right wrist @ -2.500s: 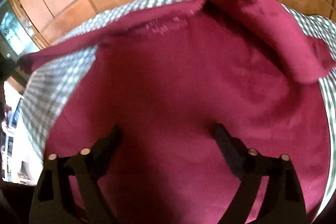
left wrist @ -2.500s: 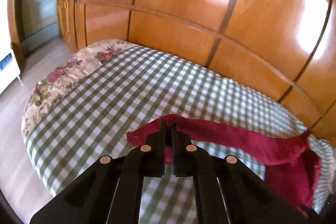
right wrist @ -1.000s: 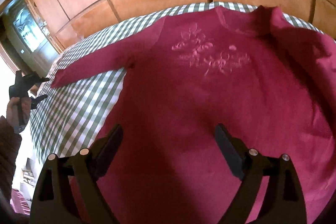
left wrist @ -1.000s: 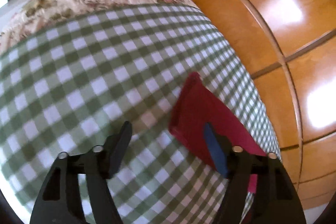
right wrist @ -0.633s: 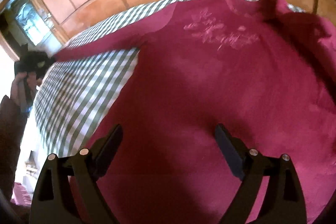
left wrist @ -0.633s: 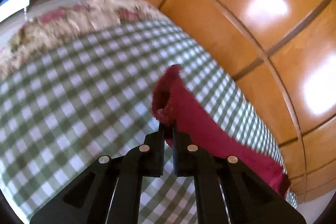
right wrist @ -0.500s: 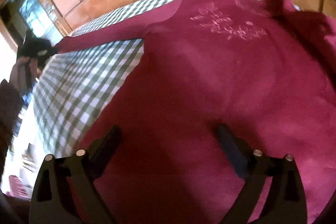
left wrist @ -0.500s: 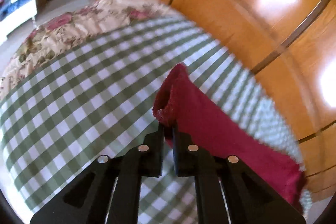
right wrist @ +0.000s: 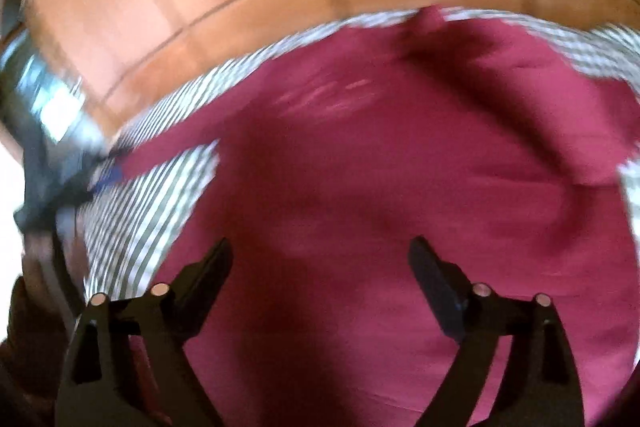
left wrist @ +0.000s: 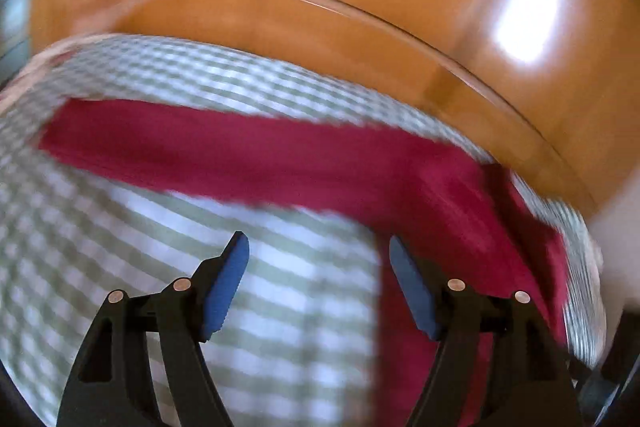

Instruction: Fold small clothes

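A dark red long-sleeved top [right wrist: 400, 179] lies spread on the green-and-white checked bedspread [left wrist: 280, 291]. Its left sleeve [left wrist: 224, 151] stretches out flat toward the left in the left wrist view. My left gripper [left wrist: 318, 247] hovers above the bedspread beside the sleeve's root; its jaws are opening and nothing is between them. My right gripper [right wrist: 320, 251] hangs over the body of the top, its jaws wide apart and closing slightly, with no cloth between the pads. Both views are motion-blurred. The top's right sleeve [right wrist: 540, 99] lies folded over the body.
Glossy wooden panelling [left wrist: 360, 7] runs right behind the bed. A floral bed cover [left wrist: 48, 59] shows at the far left edge. In the right wrist view the left gripper [right wrist: 100, 183] and the person's hand [right wrist: 36, 267] appear blurred at the left.
My left gripper pinched the sleeve cuff, pulled it out straight, then let go and swung right toward the body. The right gripper drifted over the top, still holding nothing.
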`<action>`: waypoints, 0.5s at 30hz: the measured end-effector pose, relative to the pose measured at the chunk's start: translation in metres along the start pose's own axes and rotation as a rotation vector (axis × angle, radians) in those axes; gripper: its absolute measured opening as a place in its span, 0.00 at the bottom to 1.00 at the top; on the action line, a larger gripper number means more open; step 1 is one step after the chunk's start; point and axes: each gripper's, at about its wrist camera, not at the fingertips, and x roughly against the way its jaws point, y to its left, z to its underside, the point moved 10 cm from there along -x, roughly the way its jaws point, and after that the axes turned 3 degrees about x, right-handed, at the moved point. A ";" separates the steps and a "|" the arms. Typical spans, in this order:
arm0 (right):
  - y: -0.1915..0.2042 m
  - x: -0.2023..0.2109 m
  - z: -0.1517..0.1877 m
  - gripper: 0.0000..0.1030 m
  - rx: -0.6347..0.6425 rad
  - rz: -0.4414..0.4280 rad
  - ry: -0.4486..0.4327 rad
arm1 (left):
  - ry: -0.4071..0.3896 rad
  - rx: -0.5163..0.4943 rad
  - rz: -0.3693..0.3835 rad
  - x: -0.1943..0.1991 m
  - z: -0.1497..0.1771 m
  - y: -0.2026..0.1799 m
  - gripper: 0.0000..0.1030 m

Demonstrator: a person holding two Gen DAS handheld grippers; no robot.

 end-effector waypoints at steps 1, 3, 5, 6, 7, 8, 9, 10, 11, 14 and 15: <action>-0.028 0.014 -0.004 0.80 -0.052 0.035 -0.029 | 0.026 -0.044 0.031 -0.004 0.017 -0.025 0.69; -0.081 0.037 -0.008 0.74 -0.164 0.096 -0.076 | 0.065 -0.136 0.082 -0.013 0.044 -0.068 0.69; -0.145 0.056 -0.008 0.67 -0.329 0.148 -0.113 | 0.090 -0.229 0.085 -0.024 0.067 -0.096 0.68; -0.168 0.061 -0.008 0.65 -0.381 0.172 -0.123 | 0.098 -0.274 0.086 -0.030 0.078 -0.108 0.61; -0.197 0.066 -0.009 0.61 -0.446 0.201 -0.139 | 0.106 -0.307 0.080 -0.035 0.085 -0.115 0.60; -0.213 0.068 -0.011 0.59 -0.477 0.214 -0.147 | 0.117 -0.337 0.069 -0.041 0.092 -0.120 0.60; -0.235 0.069 -0.016 0.58 -0.521 0.226 -0.156 | 0.130 -0.348 0.061 -0.045 0.098 -0.122 0.59; -0.251 0.067 -0.021 0.57 -0.552 0.229 -0.161 | 0.146 -0.352 0.061 -0.049 0.104 -0.123 0.59; -0.262 0.066 -0.027 0.56 -0.572 0.232 -0.163 | 0.157 -0.357 0.055 -0.054 0.110 -0.125 0.59; -0.296 0.055 -0.043 0.56 -0.625 0.249 -0.162 | 0.146 -0.386 0.034 -0.062 0.117 -0.121 0.60; -0.304 0.047 -0.051 0.56 -0.645 0.243 -0.161 | 0.141 -0.392 0.030 -0.062 0.116 -0.120 0.60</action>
